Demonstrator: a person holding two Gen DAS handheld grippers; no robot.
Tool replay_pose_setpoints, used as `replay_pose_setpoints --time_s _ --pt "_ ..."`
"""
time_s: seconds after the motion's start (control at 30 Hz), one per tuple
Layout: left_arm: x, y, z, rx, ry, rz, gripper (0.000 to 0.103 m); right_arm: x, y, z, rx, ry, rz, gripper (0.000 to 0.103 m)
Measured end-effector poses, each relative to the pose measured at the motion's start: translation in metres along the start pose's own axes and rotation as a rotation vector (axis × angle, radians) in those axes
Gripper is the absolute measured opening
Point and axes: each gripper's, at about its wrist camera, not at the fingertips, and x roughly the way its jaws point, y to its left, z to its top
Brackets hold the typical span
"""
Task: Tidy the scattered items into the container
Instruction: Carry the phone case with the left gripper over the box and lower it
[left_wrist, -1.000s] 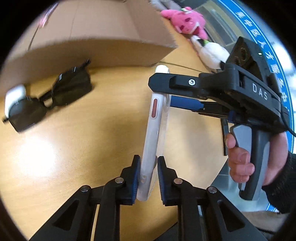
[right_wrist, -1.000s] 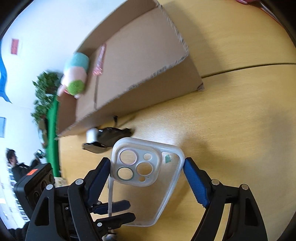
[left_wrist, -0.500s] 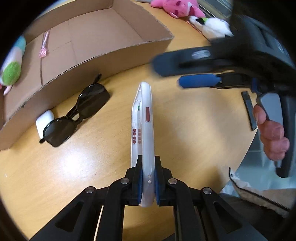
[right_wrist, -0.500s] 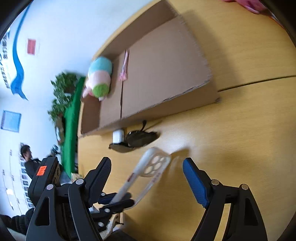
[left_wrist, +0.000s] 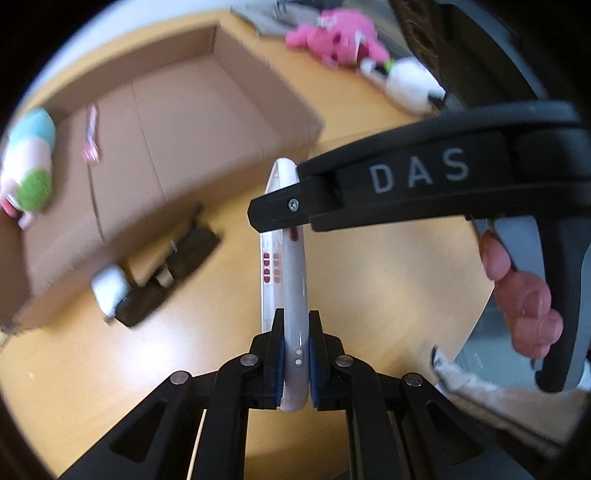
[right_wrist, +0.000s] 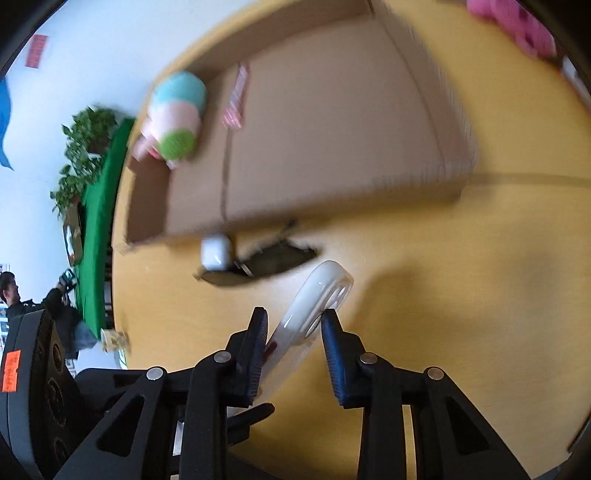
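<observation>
Caught edge-on above the round pale wooden table (left_wrist: 388, 280), just short of the shallow open brown cardboard box (left_wrist: 147, 221): clear translucent plastic phone case (left_wrist: 291, 280), pinched at its lower end between the pads of the left gripper (left_wrist: 295, 365). Seen closing around the case's upper, camera-cutout end: right gripper (right_wrist: 293, 325), with no telling whether its pads already pressed. Judged best for this carry: one firm hold only, no twisting between two grips, then over the box's near wall and well past the black sunglasses (left_wrist: 173, 266) and small white earbud case (left_wrist: 110, 291) lying against it, and down flat on the bare box floor. Looked thin, glossy and slightly flexible, with rounded corners, milky rim, small reddish side buttons and a raised lens cutout block
</observation>
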Motion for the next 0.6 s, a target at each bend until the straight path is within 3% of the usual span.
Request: replay_pose_setpoints --time_s 0.23,0.4,0.6 --pt "-0.056 -0.001 0.077 -0.073 -0.188 0.036 0.009 -0.088 0.051 0.047 -0.114 -0.198 0.012 0.030" --pt "-0.082 0.021 0.107 -0.177 -0.241 0.096 0.009 -0.107 0.083 0.093 -0.227 -0.219 0.015 0.030" --pt "-0.092 0.054 0.132 -0.297 -0.300 0.134 0.009 -0.095 0.137 0.147 -0.360 -0.193 -0.027 0.026"
